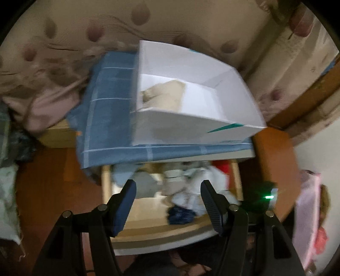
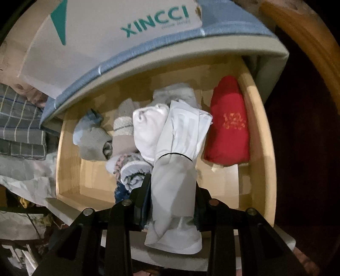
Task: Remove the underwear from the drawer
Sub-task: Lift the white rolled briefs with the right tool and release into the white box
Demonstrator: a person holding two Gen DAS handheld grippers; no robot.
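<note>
The wooden drawer (image 2: 258, 118) stands pulled open and holds several rolled clothes. In the right wrist view my right gripper (image 2: 173, 191) is shut on a white folded piece of underwear (image 2: 180, 148) with a thin black band, held above the drawer's front half. A red bundle (image 2: 228, 127) lies at the drawer's right side, grey and white rolls (image 2: 93, 140) at the left. In the left wrist view my left gripper (image 1: 167, 191) is open and empty above the drawer (image 1: 148, 231), over the pile of clothes (image 1: 191, 191).
A white box (image 1: 191, 123) marked XINCCI (image 2: 155, 20) sits on a blue checked cloth (image 1: 110, 118) on top of the cabinet, with beige cloth inside. Bedding (image 1: 42, 85) lies at the left. A pink bag (image 1: 308, 212) stands at the right.
</note>
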